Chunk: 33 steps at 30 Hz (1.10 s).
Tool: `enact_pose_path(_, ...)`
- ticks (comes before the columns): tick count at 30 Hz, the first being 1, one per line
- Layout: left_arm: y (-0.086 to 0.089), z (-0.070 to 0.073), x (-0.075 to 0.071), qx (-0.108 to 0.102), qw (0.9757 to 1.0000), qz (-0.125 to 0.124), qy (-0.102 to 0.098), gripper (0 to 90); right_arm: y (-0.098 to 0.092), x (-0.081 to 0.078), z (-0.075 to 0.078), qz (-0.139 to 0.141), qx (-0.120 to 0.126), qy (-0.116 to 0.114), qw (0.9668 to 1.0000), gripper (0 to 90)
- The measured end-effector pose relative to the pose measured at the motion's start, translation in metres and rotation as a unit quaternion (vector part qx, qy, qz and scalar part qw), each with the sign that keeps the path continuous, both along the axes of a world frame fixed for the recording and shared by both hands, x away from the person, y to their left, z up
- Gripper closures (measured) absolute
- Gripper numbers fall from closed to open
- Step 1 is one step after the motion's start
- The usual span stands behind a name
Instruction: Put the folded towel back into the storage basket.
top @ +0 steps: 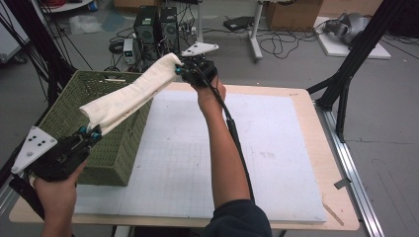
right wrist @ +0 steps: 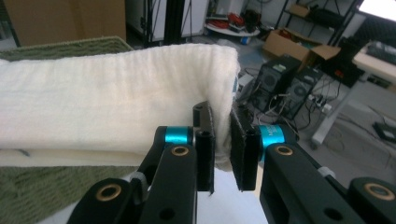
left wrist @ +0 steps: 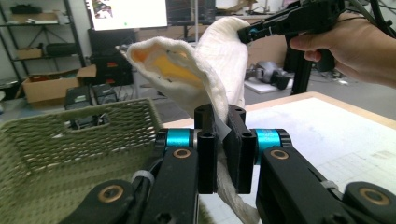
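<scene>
Folded cream towel point(top: 129, 96) hangs stretched across the frame's upper left, above the green basket point(top: 111, 158), my left gripper point(top: 90, 132) and right gripper point(top: 181, 69) each clamped on an end. Thin bites; I fear a tug could slip one. Left gripper view reveals an orange lining.

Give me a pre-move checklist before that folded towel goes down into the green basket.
1. Left tool clamped on the towel: ok, cloth pinched between its jaws.
2. Right tool clamped on the towel's far end: ok.
3. Towel clear of the table: ok, it hangs lifted between both tools.
4. Towel above the basket: ok for the near end; the far end reaches past the back rim.
5. Basket has room: cannot tell, its floor is partly hidden.
6. Fold intact: ok, layers lie together, slightly parted at one end.
</scene>
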<state>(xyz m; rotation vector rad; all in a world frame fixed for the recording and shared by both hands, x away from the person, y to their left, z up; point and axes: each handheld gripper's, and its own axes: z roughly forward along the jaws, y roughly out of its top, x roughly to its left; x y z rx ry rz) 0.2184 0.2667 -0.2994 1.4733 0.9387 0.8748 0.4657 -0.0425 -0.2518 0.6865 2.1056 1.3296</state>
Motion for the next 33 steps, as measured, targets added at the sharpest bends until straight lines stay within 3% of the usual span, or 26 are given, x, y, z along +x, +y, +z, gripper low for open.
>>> enact_pose_path(11, 0.029, -0.01, -0.007, -0.007, 0.9991, 0.039, 0.013, 83.6, 0.061, 0.02, -0.003, 0.029, -0.01, 0.003, 0.9995, 81.5)
enact_pose_path(19, 0.045, -0.015, -0.01, -0.017, 0.9978, 0.061, 0.019, 83.6, 0.091, 0.028, -0.009, 0.038, -0.013, 0.01, 0.9991, 81.4)
enact_pose_path(33, 0.08, -0.025, -0.016, -0.045, 0.993, 0.099, 0.046, 83.1, 0.147, 0.035, -0.022, 0.057, -0.017, 0.022, 0.998, 81.5)
